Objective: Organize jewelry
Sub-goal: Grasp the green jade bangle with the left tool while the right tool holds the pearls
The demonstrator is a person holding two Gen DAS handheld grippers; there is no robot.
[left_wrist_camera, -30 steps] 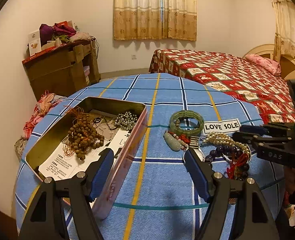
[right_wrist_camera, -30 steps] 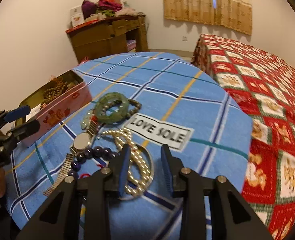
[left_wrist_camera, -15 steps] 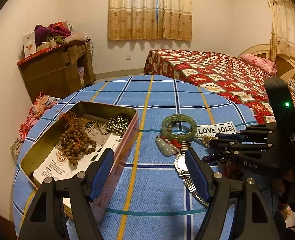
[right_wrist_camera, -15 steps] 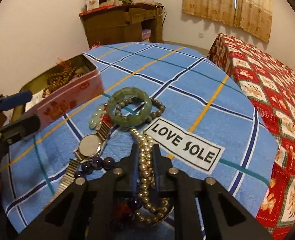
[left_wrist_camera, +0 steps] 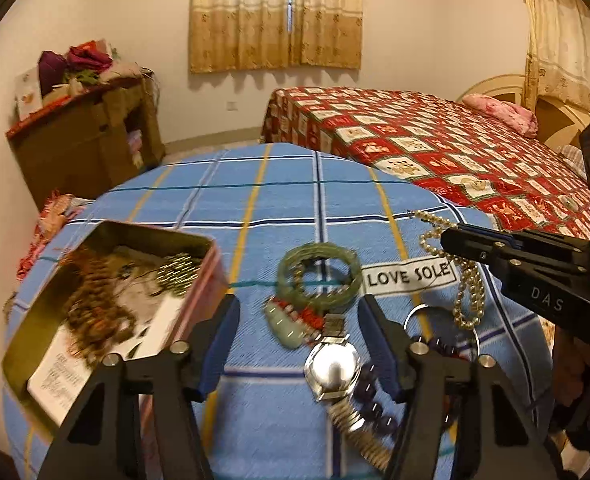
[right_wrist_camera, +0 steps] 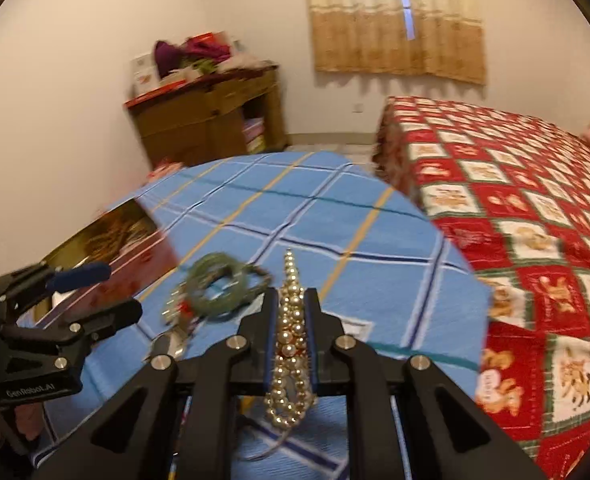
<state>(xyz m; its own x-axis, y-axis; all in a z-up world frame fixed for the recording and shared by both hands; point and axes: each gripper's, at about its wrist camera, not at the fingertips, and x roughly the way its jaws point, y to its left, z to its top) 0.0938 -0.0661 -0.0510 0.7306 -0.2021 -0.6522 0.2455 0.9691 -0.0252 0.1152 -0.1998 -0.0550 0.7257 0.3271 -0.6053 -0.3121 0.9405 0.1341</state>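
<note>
- Pads of the right gripper pinch a pearl strand, lifted off the blue checked cloth; its loops hang in front of the "LOVE SOLE" label.
- Left gripper, its jaws just narrowing, stands open with nothing pinched, above a silver watch.
- Green bangle lies beyond the watch.
- Open tin with brown beads sits left.
</note>
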